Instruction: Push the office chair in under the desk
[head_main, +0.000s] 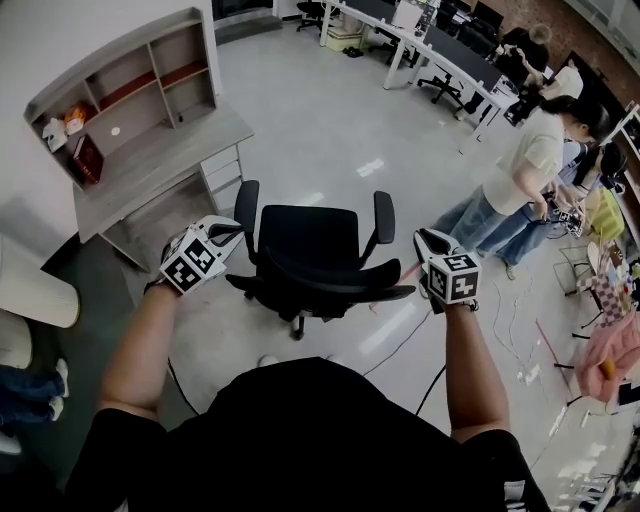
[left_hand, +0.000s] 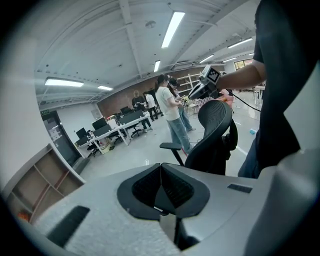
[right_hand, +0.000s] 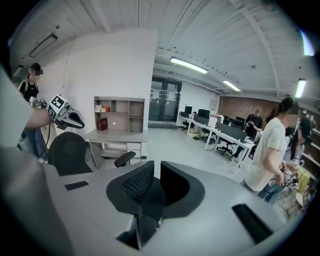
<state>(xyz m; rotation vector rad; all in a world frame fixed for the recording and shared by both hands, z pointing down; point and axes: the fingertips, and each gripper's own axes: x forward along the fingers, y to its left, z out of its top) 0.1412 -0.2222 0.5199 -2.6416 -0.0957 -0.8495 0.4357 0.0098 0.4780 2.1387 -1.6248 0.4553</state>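
Flanking office chair: left tool clenched empty, right tool ajar; desk hutch holds red item.

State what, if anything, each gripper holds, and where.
Nothing is held. Left gripper shut, right gripper slightly open, both empty beside the black office chair.

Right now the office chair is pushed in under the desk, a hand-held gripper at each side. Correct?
No. In the head view the office chair stands apart from the desk, not under it; left hand-held gripper and right hand-held gripper flank it.
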